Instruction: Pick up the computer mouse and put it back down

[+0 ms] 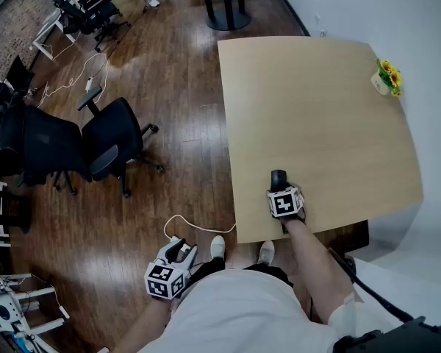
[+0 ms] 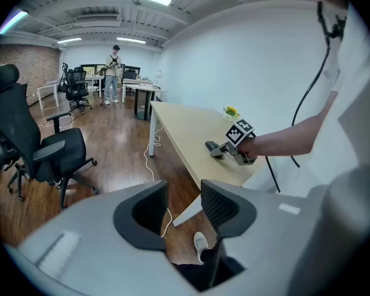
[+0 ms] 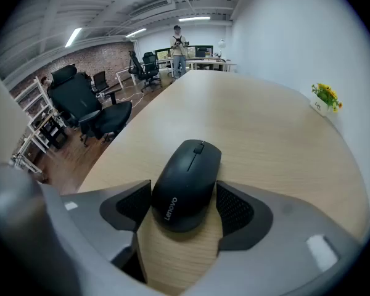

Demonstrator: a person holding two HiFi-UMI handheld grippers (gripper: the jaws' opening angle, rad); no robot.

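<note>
Right gripper (image 3: 184, 196), fingers closed on the computer mouse (image 3: 186, 180) between them on the counter (image 3: 277, 128): lift vertically, untilted; left gripper (image 2: 184, 193), fingers apart, idle.

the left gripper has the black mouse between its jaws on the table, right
Not the left. The right gripper has the black mouse between its jaws on the table, as the right gripper view shows. The left gripper is off the table, its jaws apart with nothing between them.

The head view looks steeply down on the tabletop (image 1: 316, 116), shared distantly by the left gripper view, closely by the right.
</note>
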